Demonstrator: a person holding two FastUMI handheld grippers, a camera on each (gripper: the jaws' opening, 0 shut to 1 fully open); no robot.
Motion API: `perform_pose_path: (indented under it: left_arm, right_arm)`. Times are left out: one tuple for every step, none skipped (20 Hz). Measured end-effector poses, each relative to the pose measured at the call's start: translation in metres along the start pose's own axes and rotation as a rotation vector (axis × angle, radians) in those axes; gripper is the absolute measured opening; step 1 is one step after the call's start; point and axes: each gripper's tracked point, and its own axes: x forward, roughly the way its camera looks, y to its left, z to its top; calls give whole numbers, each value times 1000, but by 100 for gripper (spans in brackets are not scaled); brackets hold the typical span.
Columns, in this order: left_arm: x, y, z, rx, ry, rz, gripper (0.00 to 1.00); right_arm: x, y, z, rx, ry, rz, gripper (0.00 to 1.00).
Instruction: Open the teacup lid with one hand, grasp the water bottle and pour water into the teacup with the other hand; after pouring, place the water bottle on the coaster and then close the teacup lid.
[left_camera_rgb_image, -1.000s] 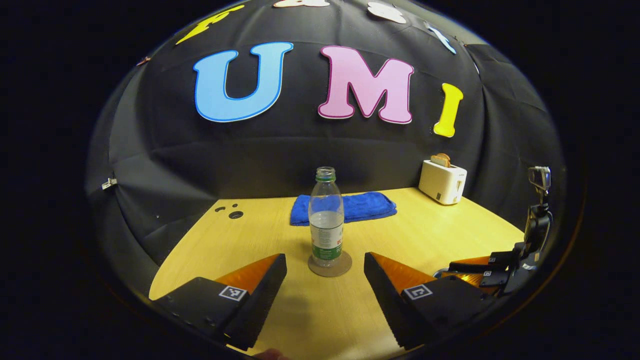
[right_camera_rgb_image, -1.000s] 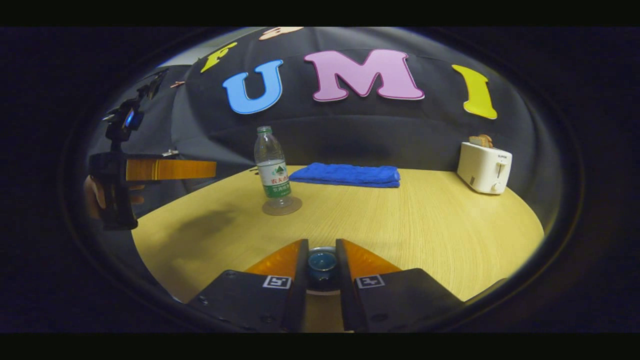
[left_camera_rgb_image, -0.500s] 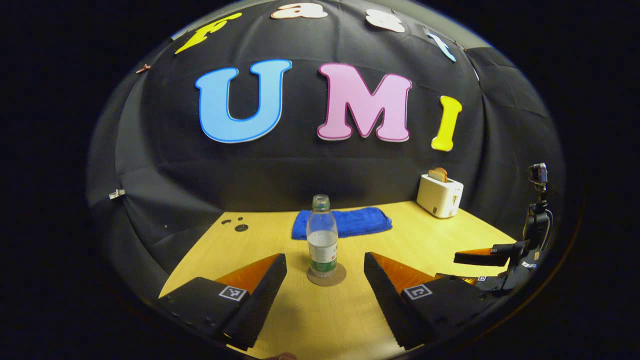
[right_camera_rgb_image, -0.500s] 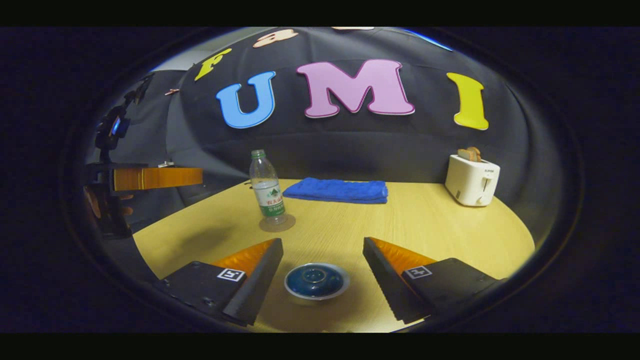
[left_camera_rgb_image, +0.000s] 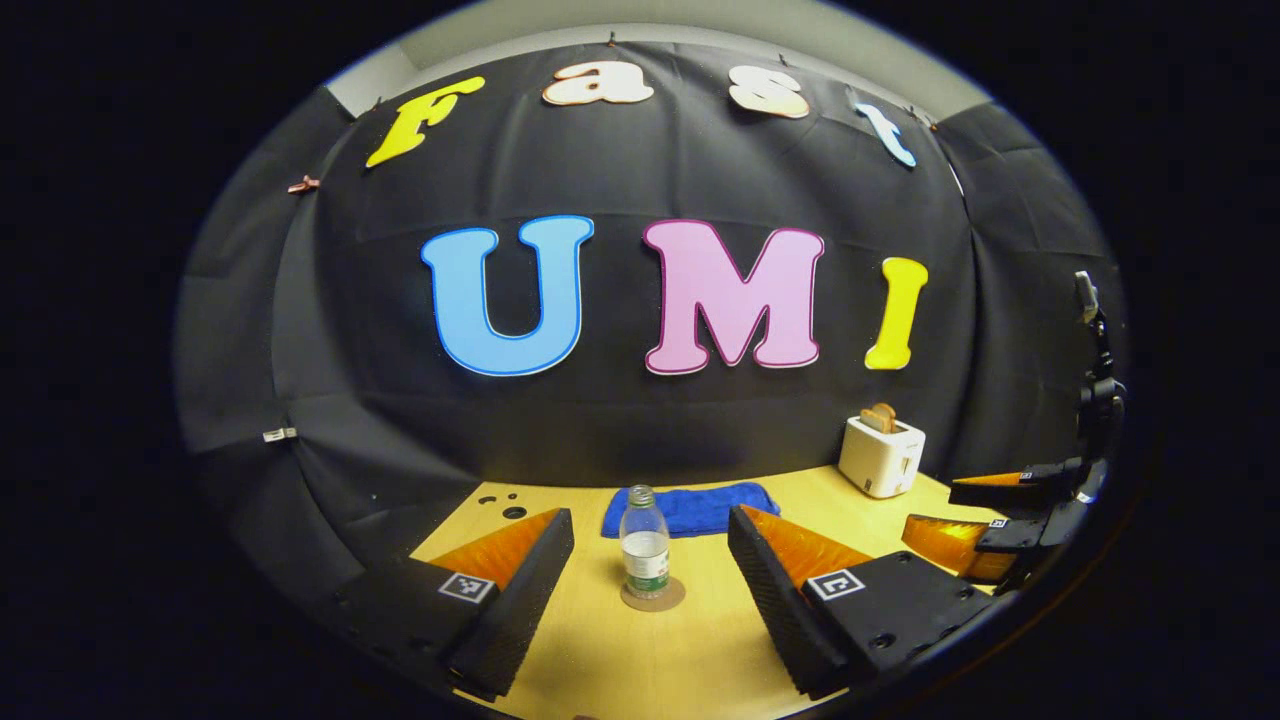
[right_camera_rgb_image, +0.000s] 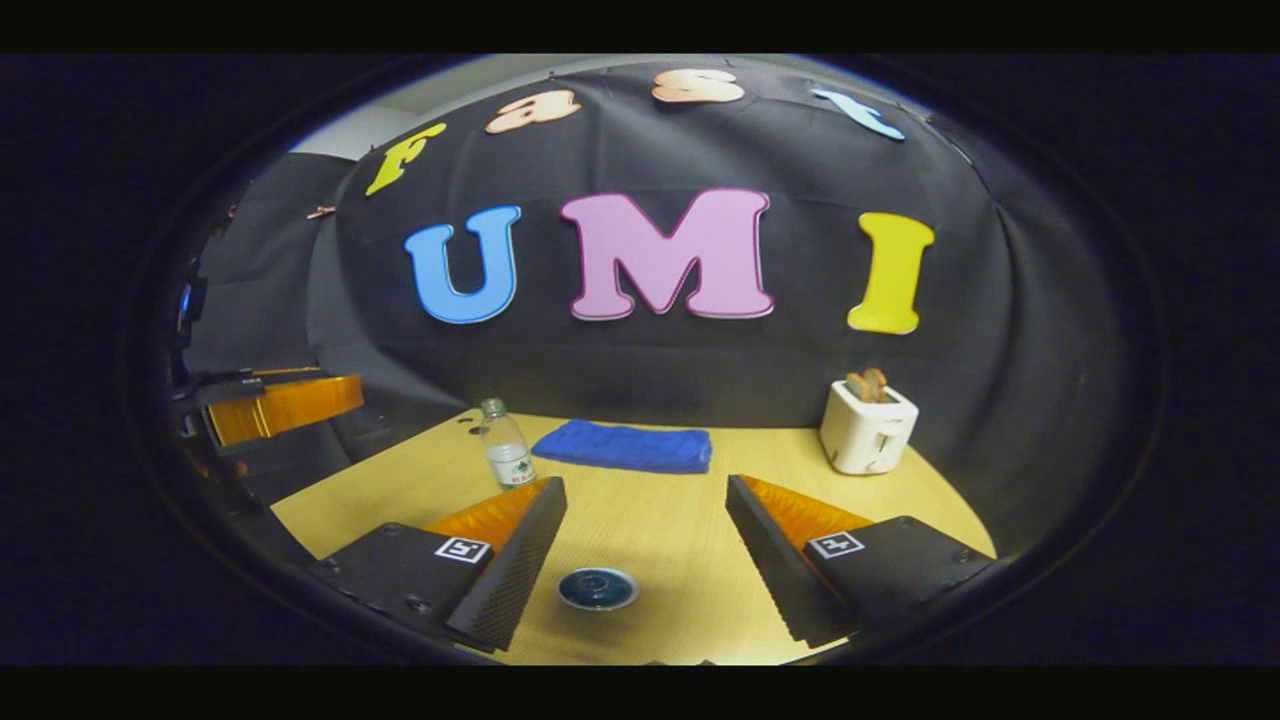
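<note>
- While both grippers hang high with jaws spread and empty, the water bottle (left_camera_rgb_image: 646, 541) stands on its coaster (left_camera_rgb_image: 652, 595).
- With the teacup lid (right_camera_rgb_image: 598, 588) already seated, withdraw straight, well clear of the counter (right_camera_rgb_image: 690, 500).

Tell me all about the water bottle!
The water bottle is clear plastic with a green neck ring, no cap that I can see, and a white and green label. It is partly full. It stands upright on a round brown coaster on the wooden table, in front of a blue towel. No claw touches it.
</note>
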Motion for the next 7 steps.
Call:
perform_pose_path:
  left_arm:
    - [-8,-2,4,-12,-5,2,98]
    - [-15,-4,6,-22,-2,-2,98]
    - [-24,-7,7,-30,5,-9,98]
    - [-32,-10,6,-34,11,-19,98]
    - [-41,-11,3,-37,21,-31,98]
    - [-48,-12,0,-34,25,-48,98]
    - [-53,-12,-4,-24,33,-60,98]
  right_arm:
    - [-9,-2,9,5,-14,-18,99]
    - [-18,-4,16,9,-21,-37,99]
    - [-29,-7,19,13,-18,-53,99]
    - [-40,-9,25,18,-18,-70,99]
    - [-51,-11,29,21,-23,-82,99]
    - [-60,-12,33,20,-28,-96,99]
    - [-69,-15,34,14,-31,-113,99]
